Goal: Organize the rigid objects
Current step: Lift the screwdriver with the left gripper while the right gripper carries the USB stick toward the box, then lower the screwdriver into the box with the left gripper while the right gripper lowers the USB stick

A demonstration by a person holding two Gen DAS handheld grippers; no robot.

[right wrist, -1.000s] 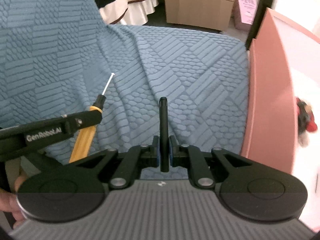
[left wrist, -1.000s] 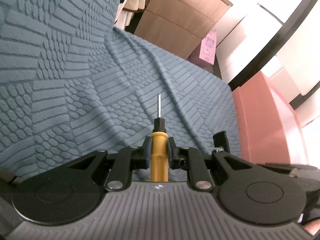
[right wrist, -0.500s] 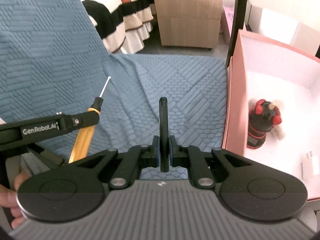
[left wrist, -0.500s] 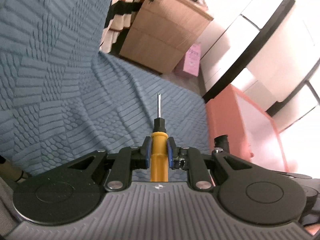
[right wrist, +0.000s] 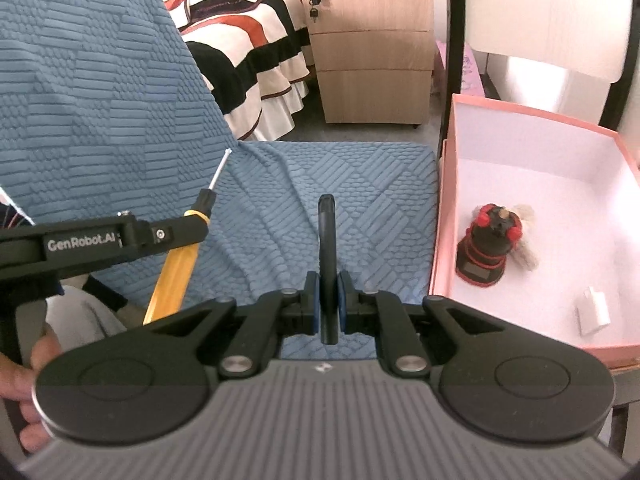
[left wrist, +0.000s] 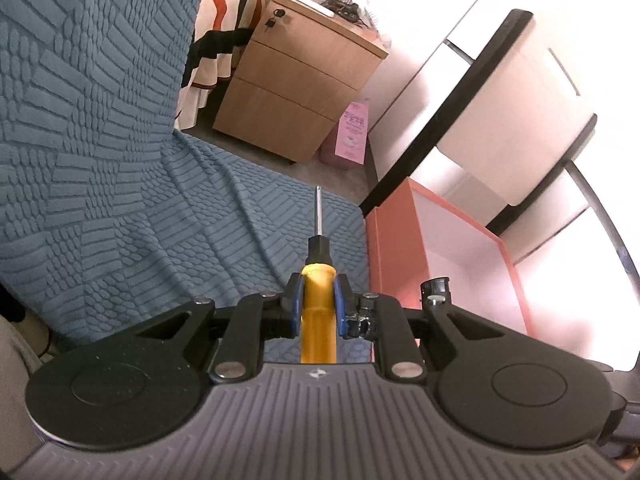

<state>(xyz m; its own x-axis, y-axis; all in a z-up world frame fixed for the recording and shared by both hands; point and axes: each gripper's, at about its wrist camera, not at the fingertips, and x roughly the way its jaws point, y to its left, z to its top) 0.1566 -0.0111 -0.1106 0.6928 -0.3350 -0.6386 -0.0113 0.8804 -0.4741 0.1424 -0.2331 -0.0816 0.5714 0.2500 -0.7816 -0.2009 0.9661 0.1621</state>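
Left gripper (left wrist: 318,300) clamped tight on the stiff, light yellow-handled screwdriver (left wrist: 319,304), right gripper (right wrist: 329,300) pinching a slim rigid black tool (right wrist: 327,248), handles grip best imo.

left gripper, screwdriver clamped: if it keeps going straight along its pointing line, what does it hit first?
Likely the blue textured cover. The screwdriver in the left gripper leads, its tip over the cover near its far edge. The pink box sits just right of that line. Depth is unclear.
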